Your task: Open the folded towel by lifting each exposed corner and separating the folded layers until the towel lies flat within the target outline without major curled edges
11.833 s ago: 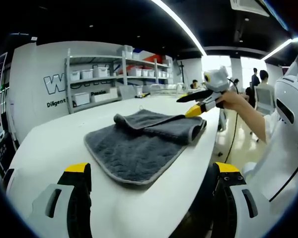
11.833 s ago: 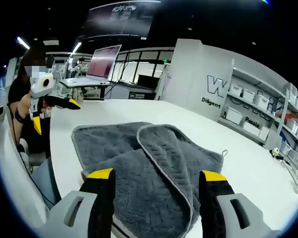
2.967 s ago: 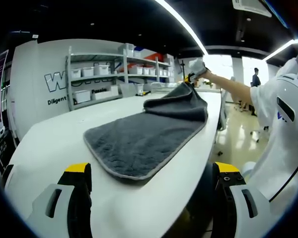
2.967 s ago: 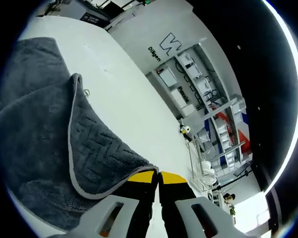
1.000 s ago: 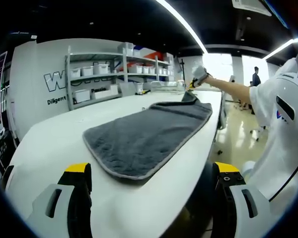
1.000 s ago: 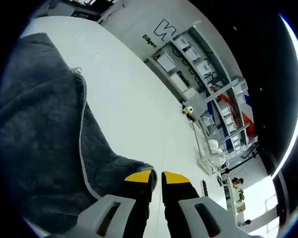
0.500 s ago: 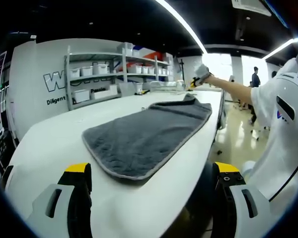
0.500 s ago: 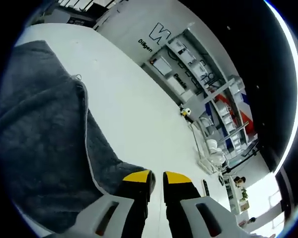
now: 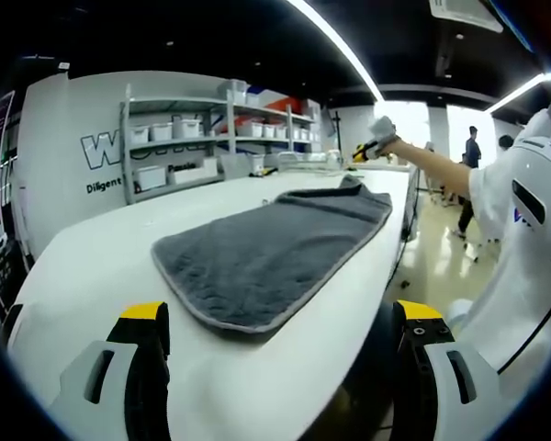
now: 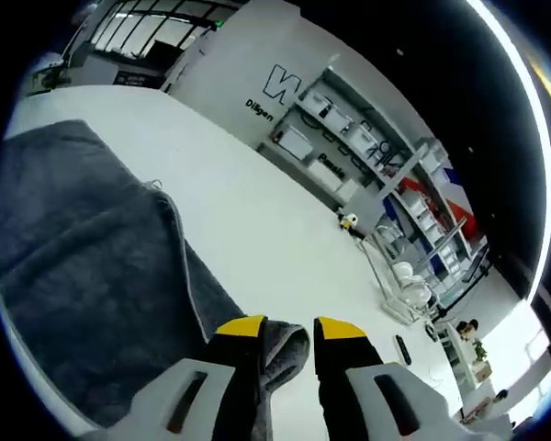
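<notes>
The grey towel (image 9: pixel 266 243) lies spread along the white table (image 9: pixel 92 266), with a small hump at its far corner. My left gripper (image 9: pixel 283 312) is held back from the towel's near end, open wide with nothing between its jaws. My right gripper (image 9: pixel 371 147), in a person's hand, hovers above and just beyond the far corner. In the right gripper view the towel (image 10: pixel 83 248) stretches away to the left, its hanging loop (image 10: pixel 152 185) at the edge. My right gripper (image 10: pixel 290 327) is open, jaws parted above the curled corner (image 10: pixel 288 349), which they do not pinch.
Shelves with white bins (image 9: pixel 179 147) stand past the table's far side, also the shelves (image 10: pixel 349 147). A small white and yellow object (image 10: pixel 349 220) and a wire rack (image 10: pixel 399 285) sit further along the table. The towel runs close to the table's edge (image 9: pixel 376 276); a person in white (image 9: pixel 533 211) stands beyond it.
My right gripper carried the lifted corner outward, laid it down, parted its jaws and rose off the towel. The towel went from folded to spread out. My left gripper stayed put.
</notes>
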The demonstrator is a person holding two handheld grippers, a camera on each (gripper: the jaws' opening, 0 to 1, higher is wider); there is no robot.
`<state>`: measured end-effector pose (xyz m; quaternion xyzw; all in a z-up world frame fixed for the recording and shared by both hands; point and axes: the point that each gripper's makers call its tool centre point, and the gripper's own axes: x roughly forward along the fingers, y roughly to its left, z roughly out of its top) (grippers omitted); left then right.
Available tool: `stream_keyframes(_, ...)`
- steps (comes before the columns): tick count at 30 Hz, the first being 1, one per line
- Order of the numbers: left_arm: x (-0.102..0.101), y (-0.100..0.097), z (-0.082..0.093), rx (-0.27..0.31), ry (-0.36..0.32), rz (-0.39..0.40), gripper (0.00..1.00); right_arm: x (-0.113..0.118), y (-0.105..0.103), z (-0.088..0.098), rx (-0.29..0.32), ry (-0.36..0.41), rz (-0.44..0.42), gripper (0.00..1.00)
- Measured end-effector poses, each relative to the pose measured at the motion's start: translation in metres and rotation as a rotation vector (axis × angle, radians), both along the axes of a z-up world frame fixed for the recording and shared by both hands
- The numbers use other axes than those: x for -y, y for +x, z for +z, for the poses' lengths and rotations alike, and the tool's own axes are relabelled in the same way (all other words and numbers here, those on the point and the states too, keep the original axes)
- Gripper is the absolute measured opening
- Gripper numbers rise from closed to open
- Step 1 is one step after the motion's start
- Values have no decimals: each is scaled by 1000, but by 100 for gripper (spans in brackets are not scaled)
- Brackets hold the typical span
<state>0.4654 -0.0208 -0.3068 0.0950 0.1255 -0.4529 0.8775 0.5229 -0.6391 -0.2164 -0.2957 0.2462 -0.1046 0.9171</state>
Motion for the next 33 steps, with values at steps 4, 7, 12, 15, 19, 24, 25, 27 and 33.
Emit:
stream_keyframes(4, 1, -1, -1, -2, 1, -5, 99, -8, -5, 3, 30, 39, 15, 21)
stream_keyframes(7, 1, 0, 0, 0, -2, -5, 99, -18, -8, 6, 62, 80, 32, 24)
stream_keyframes(12, 1, 1, -1, -1, -1, -5, 99, -40, -14, 7, 95, 139, 71, 26)
stream_keyframes(15, 1, 1, 0, -1, -3, -5, 99, -49, -16, 9, 120, 167, 89, 27)
stream_keyframes(19, 0, 1, -1, -2, -2, -3, 99, -65, -20, 10, 157, 227, 116, 31)
stream_keyframes(24, 0, 1, 0, -3, -4, 0, 99, -81, -26, 7, 180, 277, 138, 34)
stream_keyframes(25, 0, 1, -1, -3, -3, 0, 99, -84, -28, 6, 183, 287, 142, 35)
stream_keyframes(27, 0, 1, -1, -3, -2, 0, 99, -89, -31, 6, 190, 306, 149, 38)
stream_keyframes(33, -1, 1, -2, -6, 0, 3, 99, -103, -47, 6, 219, 348, 158, 42)
